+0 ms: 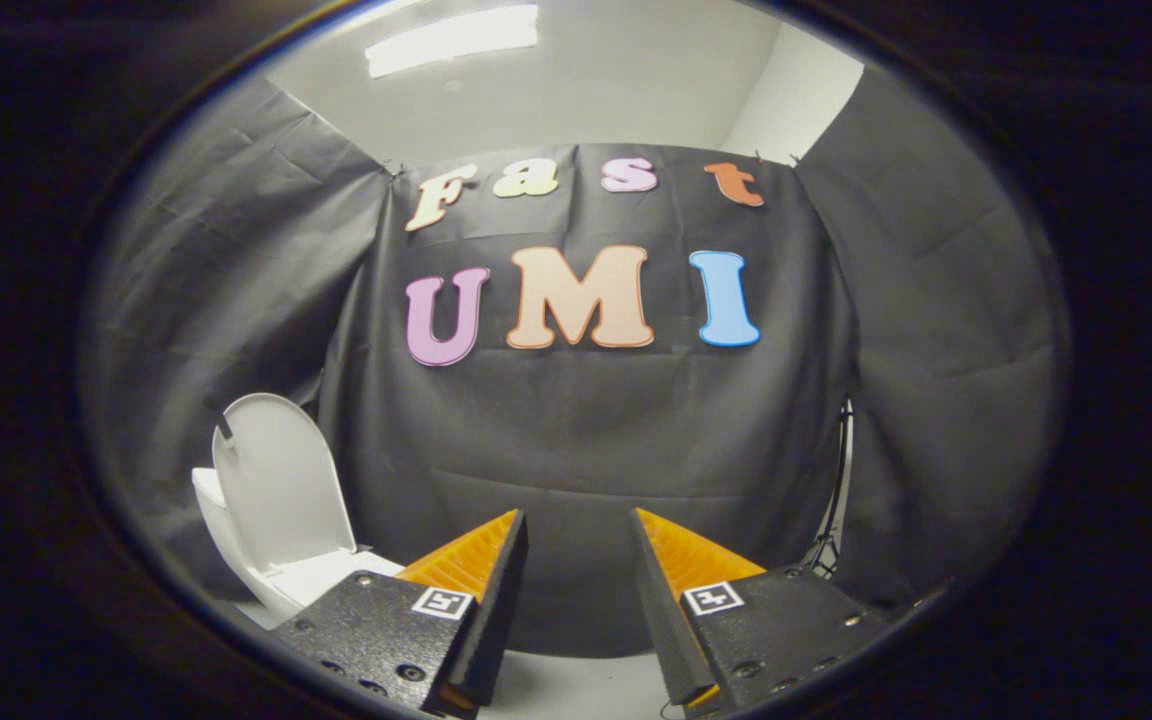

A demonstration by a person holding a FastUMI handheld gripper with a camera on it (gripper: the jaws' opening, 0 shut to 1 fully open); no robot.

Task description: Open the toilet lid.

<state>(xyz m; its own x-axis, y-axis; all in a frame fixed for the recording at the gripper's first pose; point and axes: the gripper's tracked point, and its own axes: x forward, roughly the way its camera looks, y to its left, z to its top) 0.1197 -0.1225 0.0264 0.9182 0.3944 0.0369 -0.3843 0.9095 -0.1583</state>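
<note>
Gripper [576,525]: fingers are spread apart, nothing is held between them; the black cloth wall [576,440] is faced.
Lid [281,485]: raised upright, seen left of the fingers and beyond them.
Toilet [311,580]: partly hidden behind the left finger.
Stand [836,500]: seen right, against the wall.

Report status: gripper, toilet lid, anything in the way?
Gripper open, fingers holding nothing. Toilet lid upright, already raised, off beside the fingers. Nothing between them.
</note>
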